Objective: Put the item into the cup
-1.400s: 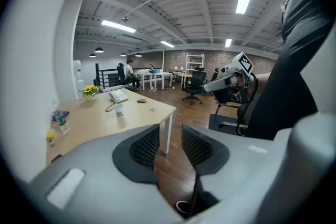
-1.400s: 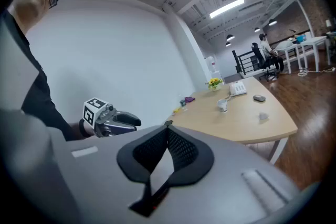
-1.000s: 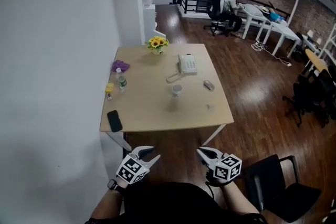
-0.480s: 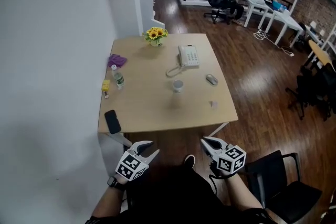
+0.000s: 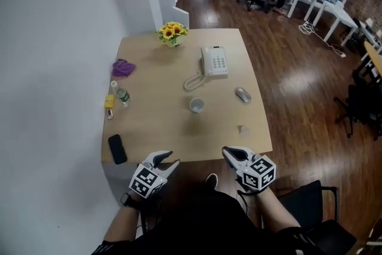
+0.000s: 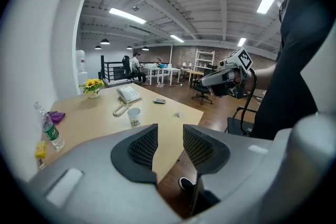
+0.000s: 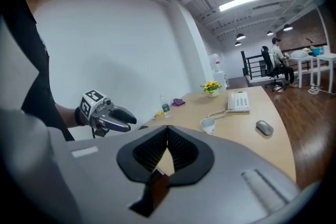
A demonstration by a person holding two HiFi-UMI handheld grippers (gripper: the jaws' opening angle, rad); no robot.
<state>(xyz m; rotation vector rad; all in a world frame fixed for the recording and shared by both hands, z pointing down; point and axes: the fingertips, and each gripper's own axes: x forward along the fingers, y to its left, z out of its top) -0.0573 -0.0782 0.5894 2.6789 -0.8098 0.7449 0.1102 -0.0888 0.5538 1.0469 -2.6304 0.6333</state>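
Observation:
A white paper cup (image 5: pixel 196 106) stands upright near the middle of the light wooden table (image 5: pixel 155 128). A small pale item (image 5: pixel 242 128) lies to the cup's right, near the table's front right corner. Both grippers hover in front of the table's near edge, short of the tabletop. My left gripper (image 5: pixel 163 160) is open with nothing between its pads (image 6: pixel 144 145). My right gripper (image 5: pixel 231 154) is shut and empty, its pads (image 7: pixel 176 147) pressed together. The left gripper view shows the cup (image 6: pixel 134 116) and the item (image 6: pixel 179 114); the right gripper view shows the cup (image 7: pixel 208 125).
A white desk telephone (image 5: pixel 213 61) and a grey mouse (image 5: pixel 242 95) lie beyond the cup. Sunflowers (image 5: pixel 171 33) stand at the far edge. A purple cloth (image 5: pixel 123 67), a bottle (image 5: pixel 122 95) and a black phone (image 5: pixel 116 148) line the left side by the wall. A black chair (image 5: pixel 310 206) is at the right.
The head view has come closer to the table, which now sits lower and larger. Both grippers have neared the table's front edge. Their jaws look the same.

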